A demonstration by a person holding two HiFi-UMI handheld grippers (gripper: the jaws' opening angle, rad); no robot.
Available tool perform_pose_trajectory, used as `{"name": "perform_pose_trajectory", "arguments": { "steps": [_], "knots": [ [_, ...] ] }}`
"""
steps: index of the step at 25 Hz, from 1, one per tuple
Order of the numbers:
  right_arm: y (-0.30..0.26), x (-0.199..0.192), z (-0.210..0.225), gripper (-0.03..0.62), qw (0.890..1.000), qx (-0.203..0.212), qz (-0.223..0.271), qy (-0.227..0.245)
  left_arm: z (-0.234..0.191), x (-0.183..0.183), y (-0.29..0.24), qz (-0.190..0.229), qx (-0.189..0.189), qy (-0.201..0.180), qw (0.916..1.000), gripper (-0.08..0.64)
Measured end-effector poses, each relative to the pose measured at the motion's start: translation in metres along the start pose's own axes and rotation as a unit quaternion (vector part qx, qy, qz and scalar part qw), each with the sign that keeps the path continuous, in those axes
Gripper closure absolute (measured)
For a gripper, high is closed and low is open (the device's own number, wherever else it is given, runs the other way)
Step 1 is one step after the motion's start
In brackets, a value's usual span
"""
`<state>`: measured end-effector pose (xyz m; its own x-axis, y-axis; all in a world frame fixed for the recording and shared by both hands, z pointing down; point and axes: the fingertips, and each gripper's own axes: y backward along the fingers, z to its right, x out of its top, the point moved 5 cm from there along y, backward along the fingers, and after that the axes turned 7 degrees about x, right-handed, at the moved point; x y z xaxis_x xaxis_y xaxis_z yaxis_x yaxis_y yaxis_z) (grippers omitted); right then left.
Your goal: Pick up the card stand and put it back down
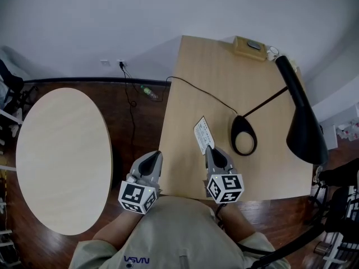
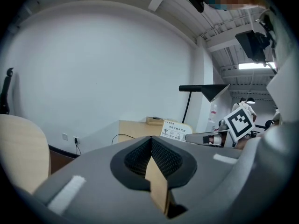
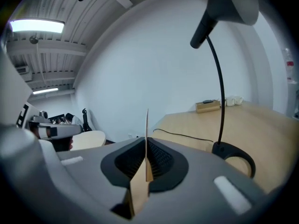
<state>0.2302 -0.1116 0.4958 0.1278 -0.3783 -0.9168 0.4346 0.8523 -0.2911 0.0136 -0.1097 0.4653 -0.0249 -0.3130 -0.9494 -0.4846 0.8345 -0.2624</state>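
Observation:
The card stand (image 1: pixel 203 134) is a white printed card standing near the front of the light wooden desk (image 1: pixel 196 66). My right gripper (image 1: pixel 213 151) reaches over the desk's front edge and is shut on the card's near end. In the right gripper view the card (image 3: pixel 147 125) shows edge-on as a thin upright sheet pinched between the black pads. My left gripper (image 1: pixel 152 157) hangs left of the desk, off its edge, shut with nothing in it. In the left gripper view its pads (image 2: pixel 159 157) meet, and the card stand (image 2: pixel 176 130) shows beyond them.
A black desk lamp has its ring base (image 1: pixel 244 135) just right of the card and its head (image 1: pixel 303 116) over the desk's right side. Its cable (image 1: pixel 202 91) runs across the desk. A small wooden box (image 1: pixel 250 47) sits at the far edge. A round table (image 1: pixel 61 156) stands left.

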Motion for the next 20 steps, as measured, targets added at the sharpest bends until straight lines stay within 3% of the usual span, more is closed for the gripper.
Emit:
{"name": "perform_pose_trajectory", "arguments": {
  "steps": [13, 20],
  "knots": [
    [0.032, 0.055, -0.086, 0.577, 0.997, 0.027, 0.066, 0.044, -0.017, 0.052, 0.031, 0.069, 0.014, -0.019, 0.9973, 0.557],
    [0.035, 0.063, -0.099, 0.577, 0.995, 0.032, 0.073, 0.053, -0.014, 0.059, 0.034, 0.08, 0.004, -0.03, 0.9964, 0.558]
  ]
}}
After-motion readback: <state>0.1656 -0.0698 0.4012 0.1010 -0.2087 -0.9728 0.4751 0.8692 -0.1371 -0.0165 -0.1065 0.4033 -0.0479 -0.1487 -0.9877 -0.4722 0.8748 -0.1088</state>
